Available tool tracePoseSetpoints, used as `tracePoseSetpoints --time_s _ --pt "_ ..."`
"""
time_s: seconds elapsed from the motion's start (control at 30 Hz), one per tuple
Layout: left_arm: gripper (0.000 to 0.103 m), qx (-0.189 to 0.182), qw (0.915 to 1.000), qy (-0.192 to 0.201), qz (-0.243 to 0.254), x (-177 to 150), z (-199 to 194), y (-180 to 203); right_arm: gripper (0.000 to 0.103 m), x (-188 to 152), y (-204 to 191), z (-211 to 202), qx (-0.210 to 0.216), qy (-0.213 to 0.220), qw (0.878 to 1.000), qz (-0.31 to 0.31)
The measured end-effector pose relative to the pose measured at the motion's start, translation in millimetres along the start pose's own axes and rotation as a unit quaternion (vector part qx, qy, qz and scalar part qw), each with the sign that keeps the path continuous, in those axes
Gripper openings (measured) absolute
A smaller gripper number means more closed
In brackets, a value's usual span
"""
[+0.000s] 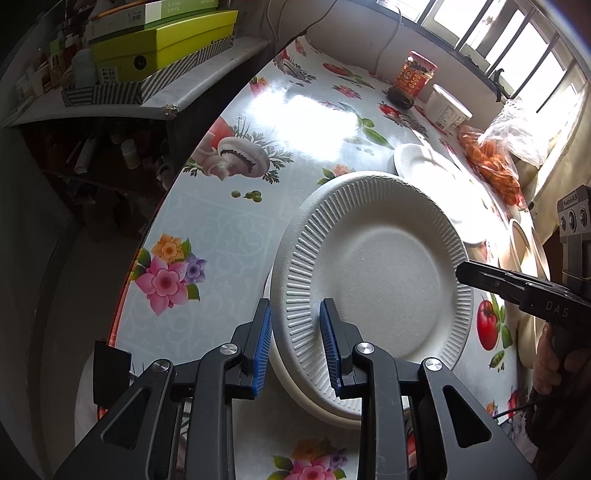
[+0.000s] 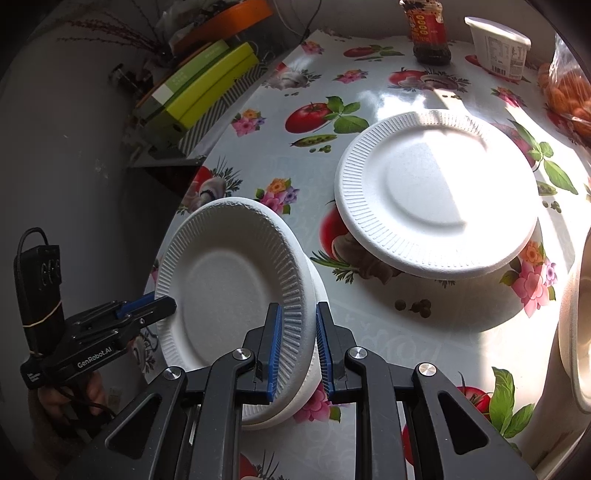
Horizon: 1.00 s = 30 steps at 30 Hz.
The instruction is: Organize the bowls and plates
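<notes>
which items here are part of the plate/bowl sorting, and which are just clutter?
In the job:
- held plate stack, gripped by left gripper and right gripper
- second plate on the table
- bowl, at the right edge

Lying about:
- sauce jar
- white tub
- bag of orange food
- green boxes

"GenRobot.AI" marks the left gripper (image 2: 162,304); "DAS" marks the right gripper (image 1: 467,273).
</notes>
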State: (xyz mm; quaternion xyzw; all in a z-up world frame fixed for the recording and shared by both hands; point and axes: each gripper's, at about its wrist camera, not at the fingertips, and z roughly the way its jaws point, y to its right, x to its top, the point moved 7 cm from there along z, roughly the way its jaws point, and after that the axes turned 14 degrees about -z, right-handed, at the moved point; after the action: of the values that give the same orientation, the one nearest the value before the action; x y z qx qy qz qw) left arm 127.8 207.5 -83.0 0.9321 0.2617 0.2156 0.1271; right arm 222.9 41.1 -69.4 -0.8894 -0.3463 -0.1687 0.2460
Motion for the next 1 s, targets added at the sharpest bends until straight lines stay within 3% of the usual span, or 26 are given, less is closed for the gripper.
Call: tracePoseSetpoints --time_s 1.0 --pt "0.027 0.02 0.9997 -0.006 0.01 -6.7 8.1 -2.7 0.02 -10.5 -0.9 17.3 -0.023 -0.015 1.0 -0.014"
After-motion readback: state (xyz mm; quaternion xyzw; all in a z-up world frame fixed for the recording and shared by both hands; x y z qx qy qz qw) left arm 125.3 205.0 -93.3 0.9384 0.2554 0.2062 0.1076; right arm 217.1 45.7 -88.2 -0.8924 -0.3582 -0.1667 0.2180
